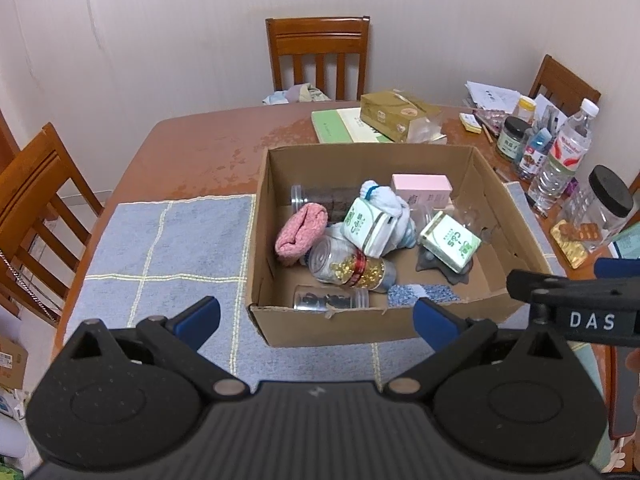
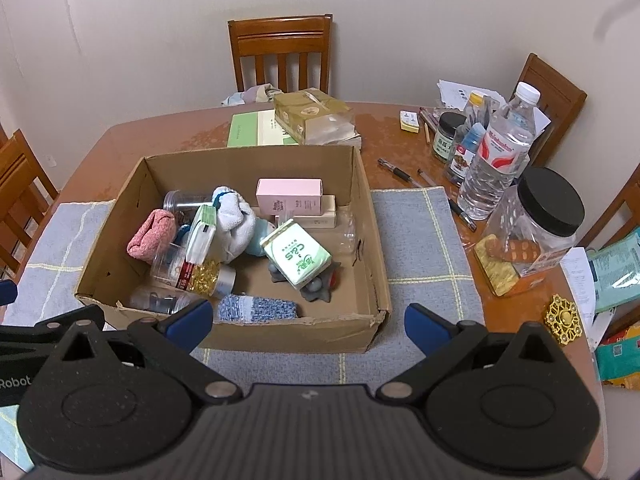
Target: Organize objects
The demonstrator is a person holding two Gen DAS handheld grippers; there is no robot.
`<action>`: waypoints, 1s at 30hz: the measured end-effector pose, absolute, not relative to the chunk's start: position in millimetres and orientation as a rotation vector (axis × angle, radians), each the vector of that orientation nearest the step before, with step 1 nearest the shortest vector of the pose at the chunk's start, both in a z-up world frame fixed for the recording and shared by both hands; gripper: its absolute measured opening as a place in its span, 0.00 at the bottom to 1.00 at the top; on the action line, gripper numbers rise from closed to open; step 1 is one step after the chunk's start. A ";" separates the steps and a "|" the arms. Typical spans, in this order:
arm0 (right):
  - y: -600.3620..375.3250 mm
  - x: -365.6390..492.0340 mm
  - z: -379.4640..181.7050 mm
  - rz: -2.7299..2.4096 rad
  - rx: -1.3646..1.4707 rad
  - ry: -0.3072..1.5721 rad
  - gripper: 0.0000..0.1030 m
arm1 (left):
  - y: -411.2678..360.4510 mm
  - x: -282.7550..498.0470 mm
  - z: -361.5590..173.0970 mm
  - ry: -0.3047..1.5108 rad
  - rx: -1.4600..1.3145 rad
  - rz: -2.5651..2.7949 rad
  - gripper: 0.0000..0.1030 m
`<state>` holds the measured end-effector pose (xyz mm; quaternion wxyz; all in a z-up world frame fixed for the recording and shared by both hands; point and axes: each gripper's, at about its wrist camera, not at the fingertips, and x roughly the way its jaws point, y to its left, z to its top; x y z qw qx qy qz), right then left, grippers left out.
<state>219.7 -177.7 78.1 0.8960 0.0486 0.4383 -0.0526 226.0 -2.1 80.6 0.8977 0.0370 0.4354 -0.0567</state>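
Left gripper [image 1: 316, 322] — jaws spread wide, nothing between the blue pads, poised over the grey checked mat [image 1: 160, 248] at the near edge of the cardboard box [image 1: 368, 328].

Right gripper [image 2: 308, 326] — jaws likewise spread wide and empty, held just before the box's near wall [image 2: 296, 334]; its black frame also shows at the right margin of the left wrist view.

Cardboard box, open-topped, resting on the mat on the brown table [image 1: 200, 148]. Contents, left to right:
- pink rolled cloth [image 1: 300, 234], against the left wall
- clear jar [image 1: 316, 200] lying on its side behind the cloth
- clear jar of gold capsules [image 1: 352, 266] with a red band, on its side, touching the cloth
- small clear jar of dark pieces [image 1: 328, 300], at the near wall
- white-and-green box [image 1: 366, 226], leaning on a white cloth bundle [image 1: 384, 200]
- blue speckled cloth [image 1: 424, 294], flat near the front wall
- pink carton [image 1: 422, 190] at the back, lying on a cream carton [image 2: 316, 216]
- green-and-white box [image 1: 450, 242], tilted atop a grey object [image 1: 440, 266]

On the table beyond the box: a green book [image 1: 340, 126] under a gold carton [image 1: 396, 114]. To the right: a water bottle [image 2: 500, 152], small jars, pens, and a large clear jar with a black lid [image 2: 536, 220].
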 end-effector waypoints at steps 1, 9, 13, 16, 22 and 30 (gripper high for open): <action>-178.4 219.8 77.8 -0.108 0.103 0.910 1.00 | -2.1 226.3 80.6 0.900 0.074 -0.122 0.99; -178.5 221.4 75.3 -0.111 0.102 0.920 1.00 | -3.3 228.0 79.8 0.902 0.077 -0.119 0.99; -178.5 221.2 74.7 -0.108 0.108 0.922 1.00 | -1.6 229.0 79.6 0.904 0.072 -0.113 0.99; -179.0 221.6 73.4 -0.107 0.108 0.928 1.00 | -0.2 229.7 79.0 0.906 0.063 -0.107 0.99; -179.4 221.6 72.4 -0.101 0.106 0.935 1.00 | 1.1 230.2 78.3 0.912 0.053 -0.100 0.99; -179.9 221.8 72.5 -0.102 0.105 0.936 1.00 | 0.2 230.3 78.7 0.913 0.056 -0.101 0.99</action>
